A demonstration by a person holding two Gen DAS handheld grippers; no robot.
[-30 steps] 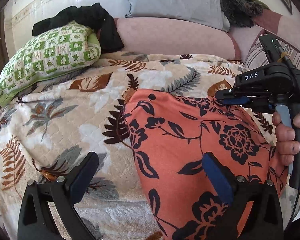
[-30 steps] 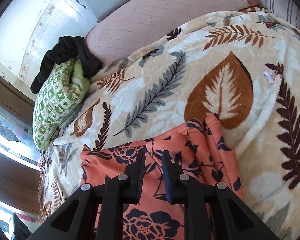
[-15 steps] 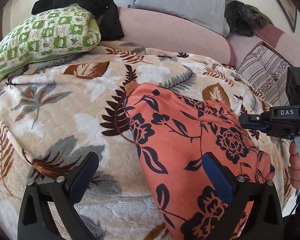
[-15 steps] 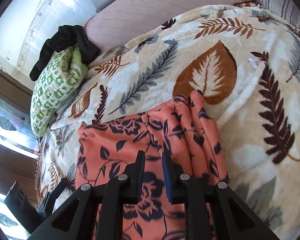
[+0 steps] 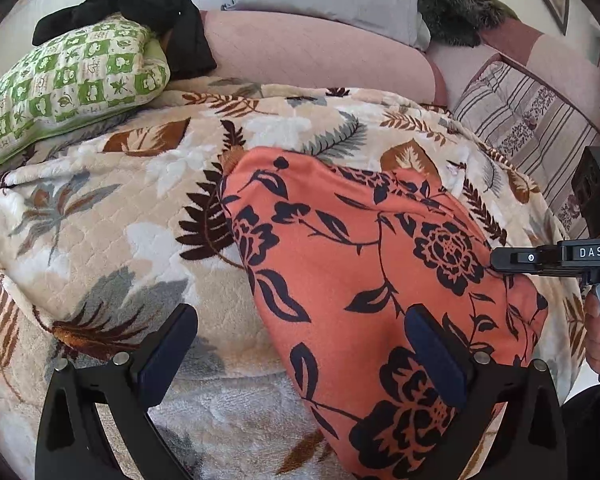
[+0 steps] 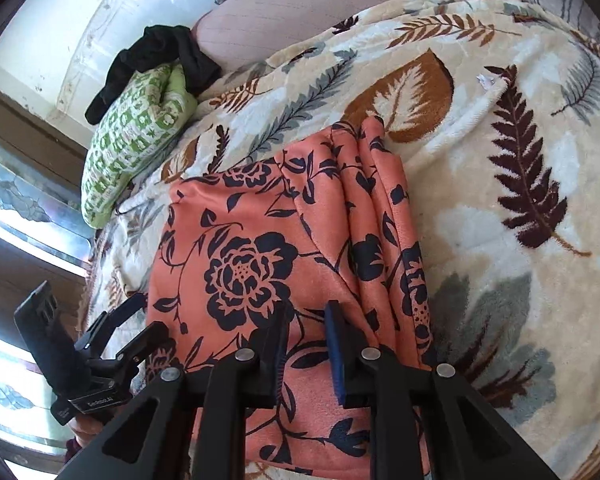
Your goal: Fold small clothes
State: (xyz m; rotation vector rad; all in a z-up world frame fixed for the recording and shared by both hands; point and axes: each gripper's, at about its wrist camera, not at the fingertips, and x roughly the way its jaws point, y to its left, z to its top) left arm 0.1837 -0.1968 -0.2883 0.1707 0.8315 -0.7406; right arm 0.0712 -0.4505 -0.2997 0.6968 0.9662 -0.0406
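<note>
**Orange garment lies partly gathered on the bed, with the folding largely still to do**

A soft coral-orange garment printed with dark navy flowers and vines (image 5: 380,280) lies spread on a plush cream blanket patterned with brown and grey leaves (image 5: 100,208), which covers the bed. Seen from the right wrist camera, the cloth's far right edge is bunched into several long lengthwise pleats, while the rest of it lies broad and fairly flat. No neat, compact fold shows, so I judge the task to be at an early stage: one side is gathered at most, and the main folds and final squaring-up remain.

The left gripper (image 5: 300,354) hovers low over the near left edge of the garment with its jaws spread wide and nothing between them; one finger stands over the orange cloth, the other over the blanket. The right gripper (image 6: 306,344) sits above the garment's near edge with its jaws drawn close, a narrow gap left between the pads; whether any fabric is pinched there cannot be told from these views.

Well apart from the work, a green-and-white checked pillow (image 5: 68,84) rests near the head of the bed with a crumpled black garment (image 5: 140,4) draped over it.
</note>
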